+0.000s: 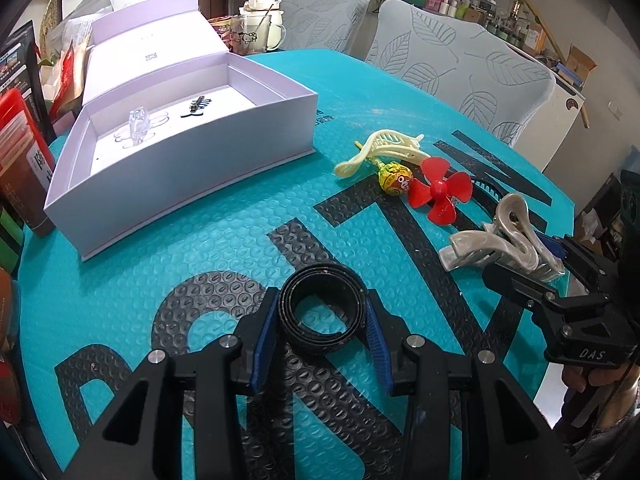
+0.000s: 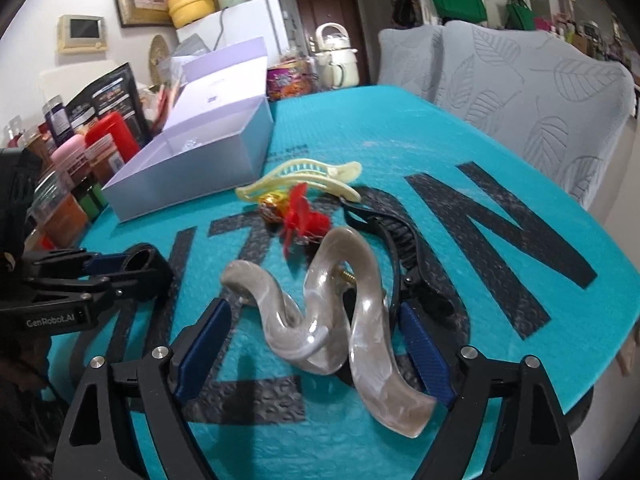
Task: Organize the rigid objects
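Left claw [image 1: 322, 322] pinches black band roll [image 1: 322, 312], low on table [image 1: 248, 216]. Right claw [image 2: 310, 344] wide, straddling pearl wavy hair clip [image 2: 320, 320], pads clear. White box [image 1: 192, 136] at ten o'clock. Next, likely: carry roll to box; close on clip.

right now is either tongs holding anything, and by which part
The left tongs clamp the black rolled band across its outer sides. The right tongs stand open around the pearly hair claw, not gripping it.
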